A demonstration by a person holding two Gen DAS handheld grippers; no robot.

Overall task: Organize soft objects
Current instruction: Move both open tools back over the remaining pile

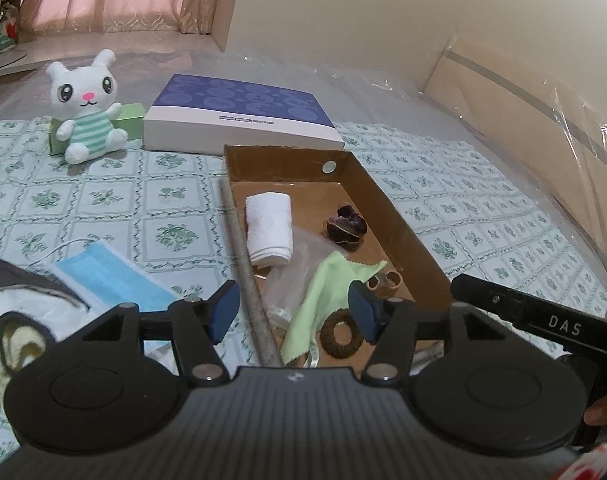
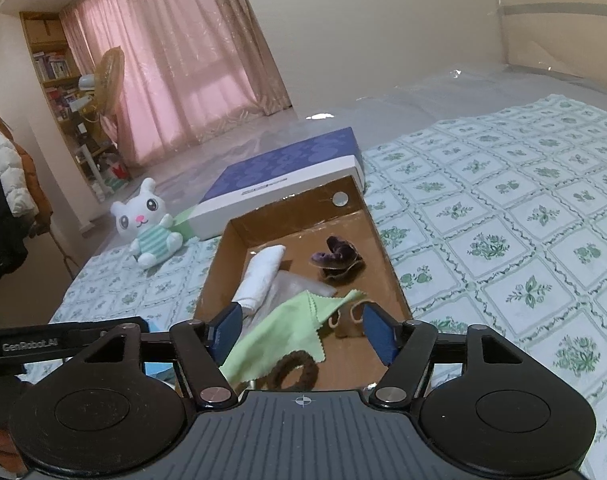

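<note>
The left gripper (image 1: 294,312) has its jaws wide apart and empty, straddling the near left wall of the cardboard box (image 1: 387,200). The right gripper (image 2: 301,332) is likewise spread and holds nothing, poised over the box's near end.

Inside the box, a green cloth (image 1: 323,292) lies draped over a clear plastic bag (image 1: 299,248), with a brown hair tie (image 1: 340,334) just beside its near corner. A rolled white towel (image 1: 269,230) lies along the left wall, a dark purple scrunchie (image 1: 345,224) sits mid-box, and small tan rings (image 1: 387,280) rest near the right wall.

Left of the box, a blue face mask (image 1: 103,276) lies on the bed (image 1: 103,200), touching a pile of cloths (image 1: 19,304).

The bed carries a pale sheet with green floral squares; clear plastic covers the mattress beyond. A blue-and-white box (image 1: 243,116) lies behind the cardboard one, and a white plush bunny (image 1: 85,108) sits against a green carton (image 1: 133,120).

Beyond: pink curtains (image 2: 183,60), a fan (image 2: 107,76), a bookshelf (image 2: 51,60), and jackets (image 2: 7,176) hanging at the left.
</note>
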